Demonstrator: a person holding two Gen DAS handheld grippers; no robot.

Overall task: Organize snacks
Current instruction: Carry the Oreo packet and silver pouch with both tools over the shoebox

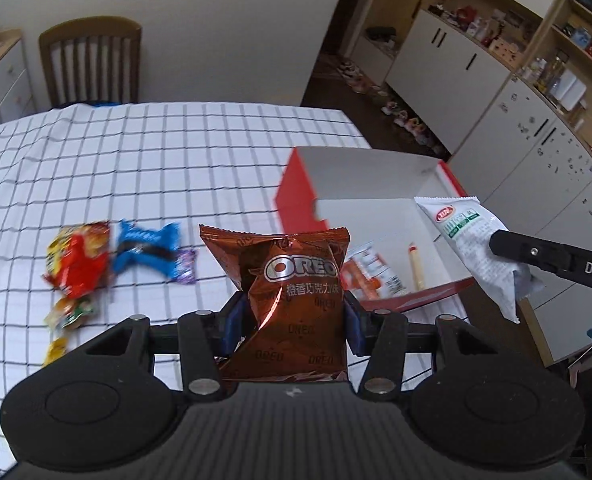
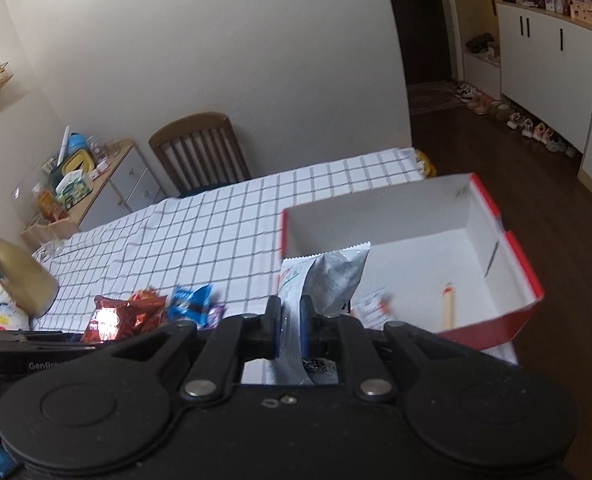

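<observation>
My left gripper [image 1: 292, 320] is shut on a brown Oreo packet [image 1: 288, 280], held upright above the table, left of the red box [image 1: 375, 176]. My right gripper [image 2: 292, 328] is shut on a white snack packet [image 2: 323, 280], at the box's near left corner; the packet also shows in the left wrist view [image 1: 475, 248]. The red box [image 2: 507, 248] with white inside holds a small orange-white packet [image 1: 371, 272] and a thin stick snack [image 1: 415, 268]. A red packet [image 1: 80, 260], a blue packet [image 1: 148, 248] and small candies lie on the checked cloth.
The checked tablecloth [image 1: 156, 160] covers the table; its right edge runs beside the box. A wooden chair [image 1: 92, 64] stands at the far side. Cabinets and shelves [image 1: 495, 80] line the right wall. A side cabinet with clutter [image 2: 76, 184] is at the left.
</observation>
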